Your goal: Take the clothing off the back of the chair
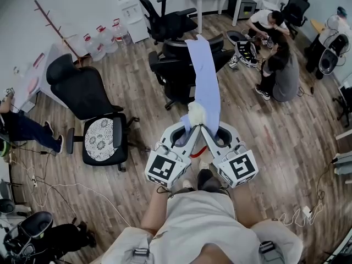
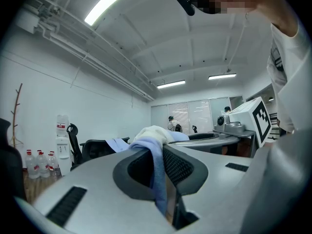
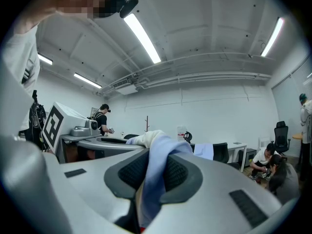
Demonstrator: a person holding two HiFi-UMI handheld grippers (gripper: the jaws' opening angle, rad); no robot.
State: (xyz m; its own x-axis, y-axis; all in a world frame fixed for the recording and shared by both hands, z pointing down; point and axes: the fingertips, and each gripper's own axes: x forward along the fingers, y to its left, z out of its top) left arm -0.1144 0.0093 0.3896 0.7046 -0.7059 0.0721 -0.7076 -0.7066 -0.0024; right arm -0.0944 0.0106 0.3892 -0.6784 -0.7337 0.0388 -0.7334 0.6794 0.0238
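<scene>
A long light-blue garment (image 1: 204,81) with a cream lining stretches from the back of a black office chair (image 1: 170,67) down to my two grippers. My left gripper (image 1: 190,128) and right gripper (image 1: 209,128) meet side by side, each shut on the garment's near end. In the left gripper view the blue cloth (image 2: 156,172) hangs pinched between the jaws; its far end (image 2: 118,144) lies over the chair. In the right gripper view the cloth (image 3: 155,177) is likewise clamped, and its far part (image 3: 204,151) drapes on the chair.
A second black chair (image 1: 82,95) with a lace cushion stands at the left, a third (image 1: 165,18) behind. Water bottles (image 1: 102,40) line the wall by a coat rack (image 1: 55,23). People (image 1: 280,67) sit on the floor at right. Cables (image 1: 60,188) trail at the lower left.
</scene>
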